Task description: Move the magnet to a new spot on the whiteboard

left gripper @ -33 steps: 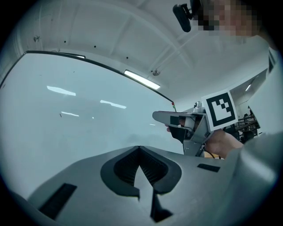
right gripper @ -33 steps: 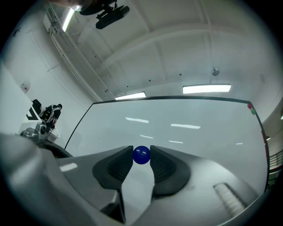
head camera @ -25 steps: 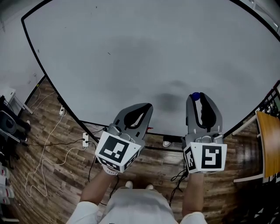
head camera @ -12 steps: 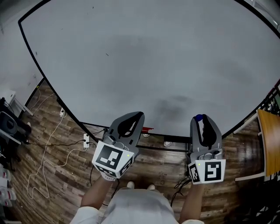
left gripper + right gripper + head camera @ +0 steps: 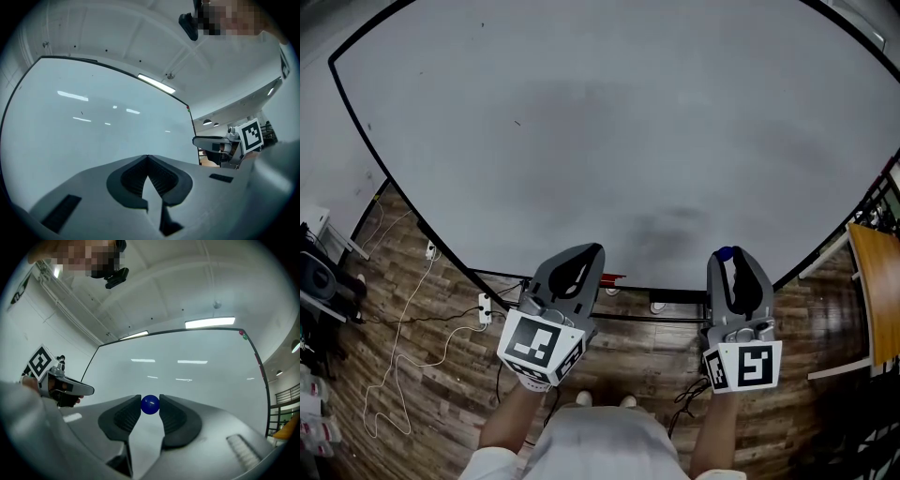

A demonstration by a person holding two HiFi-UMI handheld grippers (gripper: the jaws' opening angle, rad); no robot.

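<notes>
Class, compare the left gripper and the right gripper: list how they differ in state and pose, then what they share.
The left gripper's jaws meet tip to tip with nothing between them; the right gripper's jaws clamp a blue magnet. In the head view the left gripper tilts rightward, while the right gripper points straight ahead. Both are grey and face the whiteboard.

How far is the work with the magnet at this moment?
Done: the right gripper clamps the small round blue magnet between its jaws. In hand: it is held before the large white whiteboard's lower part. Left: to set it on the board and release it.
</notes>
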